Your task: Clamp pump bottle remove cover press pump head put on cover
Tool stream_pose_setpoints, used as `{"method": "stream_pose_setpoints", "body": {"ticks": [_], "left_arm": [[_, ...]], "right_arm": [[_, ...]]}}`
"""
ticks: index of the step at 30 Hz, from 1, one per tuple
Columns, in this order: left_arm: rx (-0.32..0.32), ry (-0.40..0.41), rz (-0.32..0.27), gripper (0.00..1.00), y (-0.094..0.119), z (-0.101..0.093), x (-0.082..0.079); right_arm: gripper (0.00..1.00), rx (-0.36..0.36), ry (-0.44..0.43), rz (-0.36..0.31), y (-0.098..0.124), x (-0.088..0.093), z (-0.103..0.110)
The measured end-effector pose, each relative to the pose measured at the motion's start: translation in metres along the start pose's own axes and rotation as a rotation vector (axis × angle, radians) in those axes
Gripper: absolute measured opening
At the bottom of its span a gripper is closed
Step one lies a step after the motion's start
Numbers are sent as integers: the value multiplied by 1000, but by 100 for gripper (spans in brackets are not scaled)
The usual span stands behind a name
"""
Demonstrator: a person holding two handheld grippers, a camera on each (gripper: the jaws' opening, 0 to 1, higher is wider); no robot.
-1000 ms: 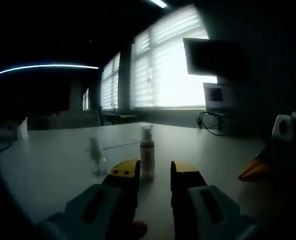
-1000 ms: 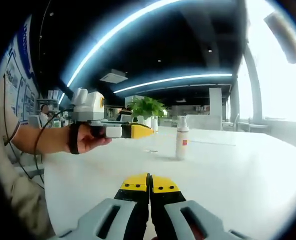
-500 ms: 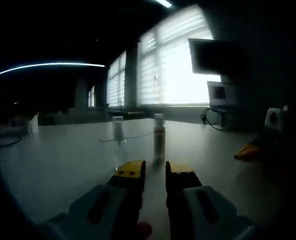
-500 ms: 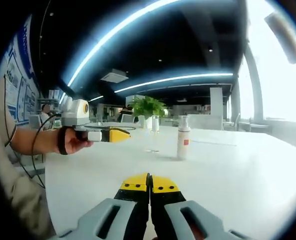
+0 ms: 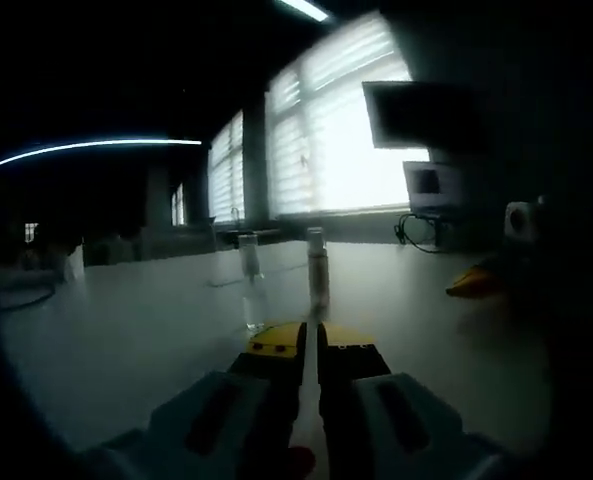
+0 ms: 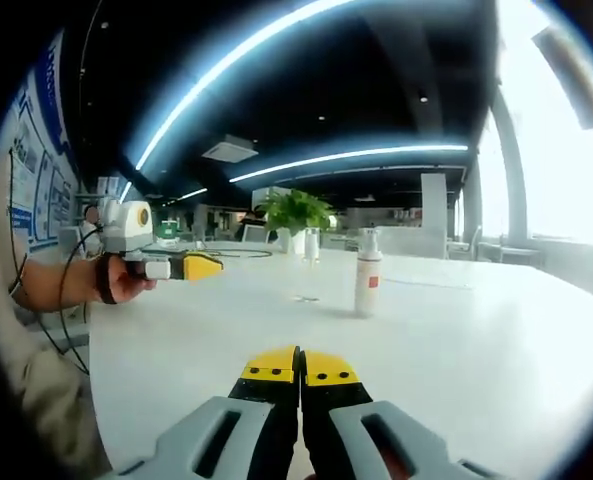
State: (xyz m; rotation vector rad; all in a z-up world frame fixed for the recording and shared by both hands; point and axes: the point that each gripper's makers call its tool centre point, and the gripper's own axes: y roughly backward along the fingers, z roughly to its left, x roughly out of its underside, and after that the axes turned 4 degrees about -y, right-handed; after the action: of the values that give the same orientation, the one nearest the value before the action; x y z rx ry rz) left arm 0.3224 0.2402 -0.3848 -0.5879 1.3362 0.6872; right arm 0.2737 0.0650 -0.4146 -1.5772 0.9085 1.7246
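A white pump bottle (image 6: 367, 278) with an orange label stands upright on the white table (image 6: 476, 350), its pump head bare. A small clear cover (image 6: 303, 297) rests on the table just left of it. In the left gripper view the bottle (image 5: 318, 272) is a dim shape, with the clear cover (image 5: 251, 290) standing to its left. My left gripper (image 5: 309, 338) is shut on nothing, well short of the bottle. A hand holds the left gripper (image 6: 212, 265) far left of the bottle. My right gripper (image 6: 299, 365) is shut and empty, low over the table, and its yellow tip (image 5: 471, 283) enters at the right.
A potted green plant (image 6: 294, 215) stands at the back of the table behind the bottle. Bright windows (image 5: 336, 140), a dark monitor (image 5: 421, 115) and cables lie beyond the table's far side. A person's arm (image 6: 51, 285) reaches in from the left.
My left gripper's jaws have gone from open to shut, and it has drawn back and away from the bottle. The right gripper, the bottle and the cover have not moved.
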Motion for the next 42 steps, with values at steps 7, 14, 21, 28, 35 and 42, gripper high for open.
{"method": "stream_pose_setpoints", "body": {"ticks": [7,14,21,28,35,42], "left_arm": [[-6,-9,14,0,12,-6,8],[2,41,29,0,20,-2,17],[-2,57,53,0,20,2,24],[11,97,30,0,22,0,23],[26,116,4,0,24,-5,19],[-5,116,15,0,24,1,22]], "right_arm": [[0,9,-28,6,0,1,-2],[0,13,-54,7,0,1,-3],[0,5,-17,16,-1,3,-2],[0,13,2,14,-2,3,-2],[0,14,11,16,-2,3,0],[0,12,23,15,-2,3,2]]}}
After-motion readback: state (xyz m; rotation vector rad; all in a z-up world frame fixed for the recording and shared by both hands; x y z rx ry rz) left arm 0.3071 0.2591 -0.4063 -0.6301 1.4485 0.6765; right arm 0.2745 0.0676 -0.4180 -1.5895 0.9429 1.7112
